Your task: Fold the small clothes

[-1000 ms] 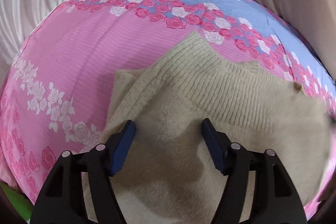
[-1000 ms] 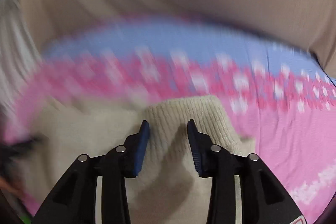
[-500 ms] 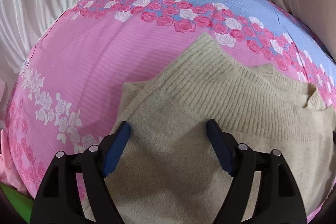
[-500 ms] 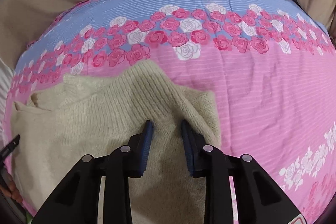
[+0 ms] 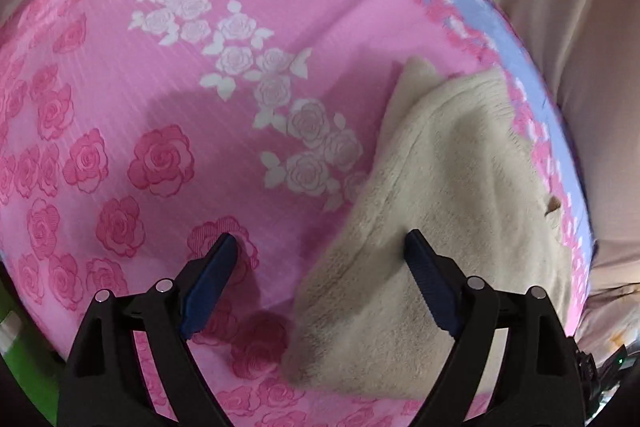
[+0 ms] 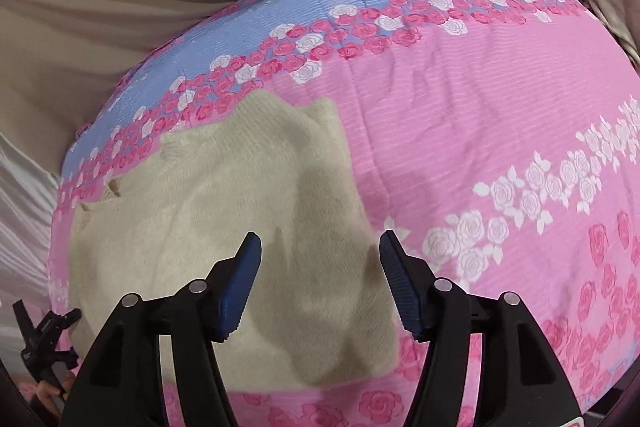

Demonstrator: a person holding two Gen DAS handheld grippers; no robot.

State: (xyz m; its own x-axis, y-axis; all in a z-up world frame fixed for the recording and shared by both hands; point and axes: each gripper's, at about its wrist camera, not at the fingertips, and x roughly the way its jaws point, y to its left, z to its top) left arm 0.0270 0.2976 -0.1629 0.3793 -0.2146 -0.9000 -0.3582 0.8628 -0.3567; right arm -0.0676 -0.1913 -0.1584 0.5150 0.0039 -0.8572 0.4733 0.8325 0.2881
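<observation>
Black-framed left tool [image 5: 318, 283]; right tool [image 6: 320, 283]; ribbed blue pads [image 6: 400, 293]; silver screws

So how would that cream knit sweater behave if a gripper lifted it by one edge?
The sweater would probably droop; its folded layers lie slack on the bedspread. Its fuzzy knit should grip rather than slip. It looks light and might unfold.

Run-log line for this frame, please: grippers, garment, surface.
left gripper: open, empty | right gripper: open, empty | beige knit sweater: folded, lying flat | surface: pink rose-print bedspread
</observation>
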